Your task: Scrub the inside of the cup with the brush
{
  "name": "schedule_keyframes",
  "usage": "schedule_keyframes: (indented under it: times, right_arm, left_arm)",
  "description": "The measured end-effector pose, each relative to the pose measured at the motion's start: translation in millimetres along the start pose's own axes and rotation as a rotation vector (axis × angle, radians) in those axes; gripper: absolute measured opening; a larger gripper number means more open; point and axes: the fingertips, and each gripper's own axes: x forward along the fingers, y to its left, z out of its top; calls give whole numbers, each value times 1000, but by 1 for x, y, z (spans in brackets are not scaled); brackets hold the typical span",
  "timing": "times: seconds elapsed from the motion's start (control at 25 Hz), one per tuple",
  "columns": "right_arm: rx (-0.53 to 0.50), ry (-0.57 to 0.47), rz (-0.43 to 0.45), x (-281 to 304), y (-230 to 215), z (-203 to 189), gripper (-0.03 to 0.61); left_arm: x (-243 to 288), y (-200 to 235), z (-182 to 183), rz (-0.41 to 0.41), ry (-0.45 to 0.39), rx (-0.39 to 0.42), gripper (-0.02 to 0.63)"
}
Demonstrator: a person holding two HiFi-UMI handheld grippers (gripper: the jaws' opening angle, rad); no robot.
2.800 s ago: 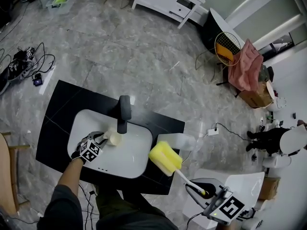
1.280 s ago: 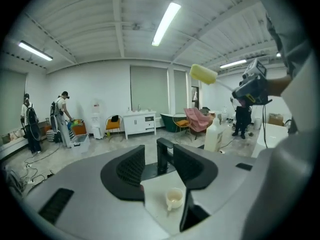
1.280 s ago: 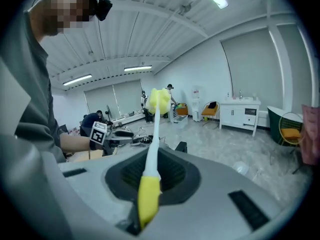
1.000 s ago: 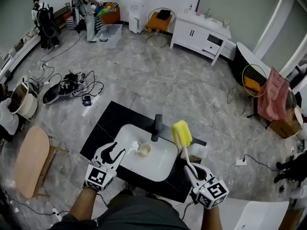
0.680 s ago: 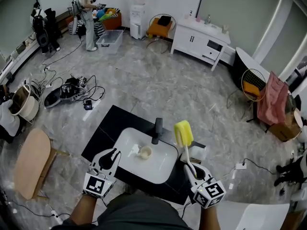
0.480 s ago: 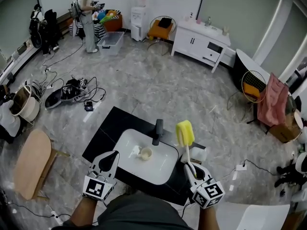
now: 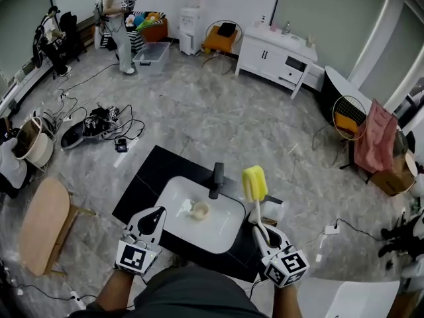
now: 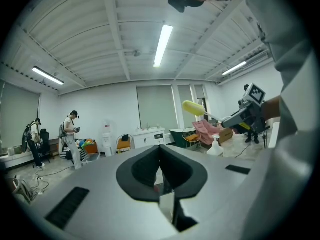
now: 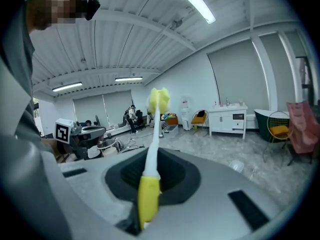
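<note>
Gripping the brush (image 7: pixel 256 204) by its yellow handle, sponge head up, the right gripper (image 7: pixel 260 231) hung level with the left gripper (image 7: pixel 154 216), jaws shut on nothing, both just short of the sink (image 7: pixel 222 229), where the cup (image 7: pixel 200 210) sat untouched near the faucet (image 7: pixel 215 178).
</note>
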Motion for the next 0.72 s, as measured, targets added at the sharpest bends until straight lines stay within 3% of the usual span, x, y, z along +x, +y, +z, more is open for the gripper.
schedule_keyframes:
  times: [0.72]
  right_arm:
    - [-3, 5, 10, -7, -4, -4, 28]
  left_arm:
    - [3, -20, -12, -45, 11, 2, 3]
